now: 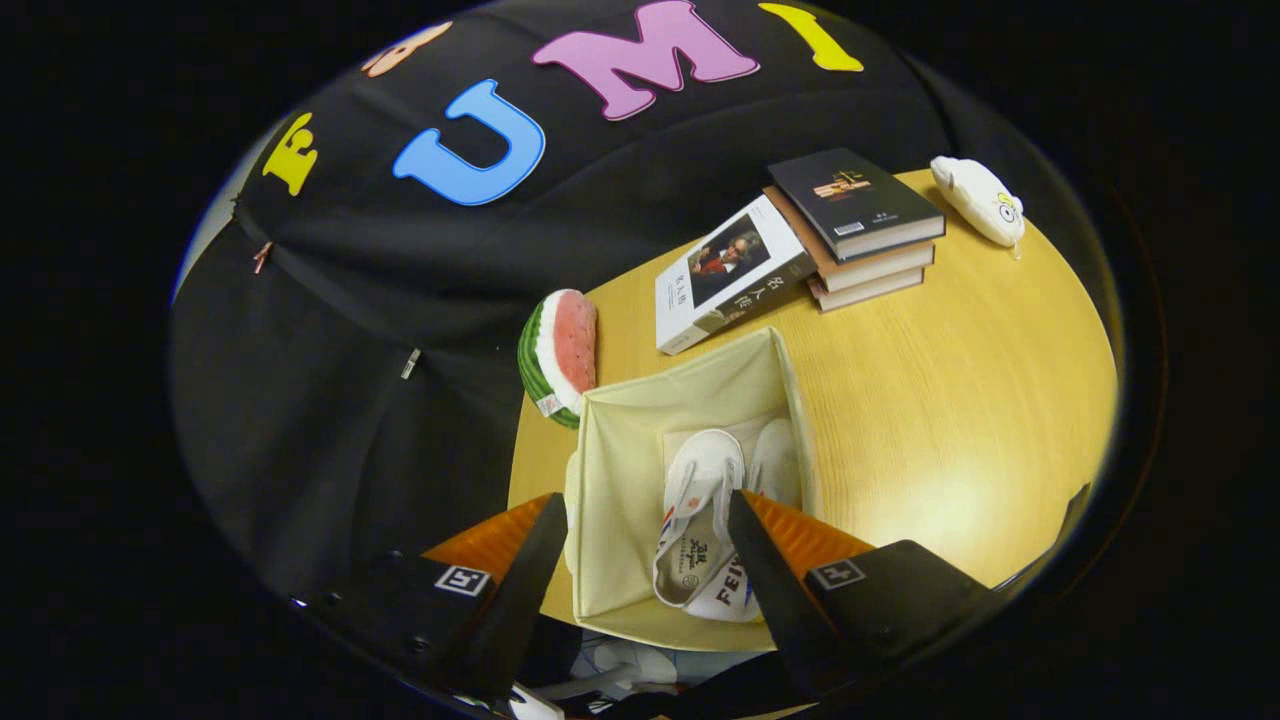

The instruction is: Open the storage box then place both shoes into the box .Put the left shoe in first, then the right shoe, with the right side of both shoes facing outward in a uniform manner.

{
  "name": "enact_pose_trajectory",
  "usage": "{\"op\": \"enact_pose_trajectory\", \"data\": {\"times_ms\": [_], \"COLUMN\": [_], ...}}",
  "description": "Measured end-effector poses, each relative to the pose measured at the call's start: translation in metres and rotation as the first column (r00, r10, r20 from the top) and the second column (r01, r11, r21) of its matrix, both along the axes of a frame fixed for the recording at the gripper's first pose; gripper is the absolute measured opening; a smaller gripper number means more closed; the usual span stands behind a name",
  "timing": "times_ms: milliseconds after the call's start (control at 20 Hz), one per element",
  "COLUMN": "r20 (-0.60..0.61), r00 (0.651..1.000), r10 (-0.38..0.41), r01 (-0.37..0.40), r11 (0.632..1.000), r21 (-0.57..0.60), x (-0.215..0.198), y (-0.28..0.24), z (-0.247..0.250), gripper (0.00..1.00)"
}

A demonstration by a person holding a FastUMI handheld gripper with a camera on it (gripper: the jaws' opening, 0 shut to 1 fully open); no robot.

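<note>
cream fabric storage box [620, 480], open at the top, sits on the pale wooden worktop [950, 400] right ahead of the fingers, its soft walls standing up and its far corner pointing toward the books. down inside it lies a white canvas shoe with dark lettering on its side [700, 530], opening upward, toe toward the far wall of the box. just beyond it, tucked against the box's far right wall, a second white shoe [775, 455] peeks out, mostly hidden by the first. both shoes are inside the box.

hand-held gripper [640, 555] hangs above the near edge of the box, fingers spread wide and gripping nothing; one finger is over the box's left wall, the other over the heel end of the nearer shoe, and whether it touches the shoe i cannot tell.

moving outward: a watermelon-slice plush with red face and green rind [558, 355] leans at the worktop's edge, just beside the box's far left corner. past the box, a white-spined book with a portrait cover [728, 272] lies flat, close to the box's far corner. beside it, and overlapping it, is a stack of three books topped by a black one [858, 225]. further right, near the worktop's far edge, lies a white pouch with a small cartoon face [980, 200], well apart from the box.
</note>
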State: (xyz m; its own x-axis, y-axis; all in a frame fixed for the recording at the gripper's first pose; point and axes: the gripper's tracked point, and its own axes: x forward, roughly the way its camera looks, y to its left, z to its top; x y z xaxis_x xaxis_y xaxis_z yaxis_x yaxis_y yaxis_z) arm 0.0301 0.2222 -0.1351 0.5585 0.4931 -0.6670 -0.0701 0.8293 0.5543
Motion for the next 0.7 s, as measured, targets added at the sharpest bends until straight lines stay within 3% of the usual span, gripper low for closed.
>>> {"op": "enact_pose_trajectory", "data": {"times_ms": [300,500,700], "r20": [0.191,0.346,0.456], "r00": [0.981,0.936,0.888], "r10": [-0.017,-0.063,-0.059], "r01": [0.028,0.102,0.138], "r11": [0.998,0.99,0.981], "r21": [-0.056,-0.094,-0.14], "x": [0.005,0.014,0.02], "y": [-0.034,-0.079,-0.126], "z": [0.055,0.106,0.152], "gripper": [0.99,0.99,0.99]}}
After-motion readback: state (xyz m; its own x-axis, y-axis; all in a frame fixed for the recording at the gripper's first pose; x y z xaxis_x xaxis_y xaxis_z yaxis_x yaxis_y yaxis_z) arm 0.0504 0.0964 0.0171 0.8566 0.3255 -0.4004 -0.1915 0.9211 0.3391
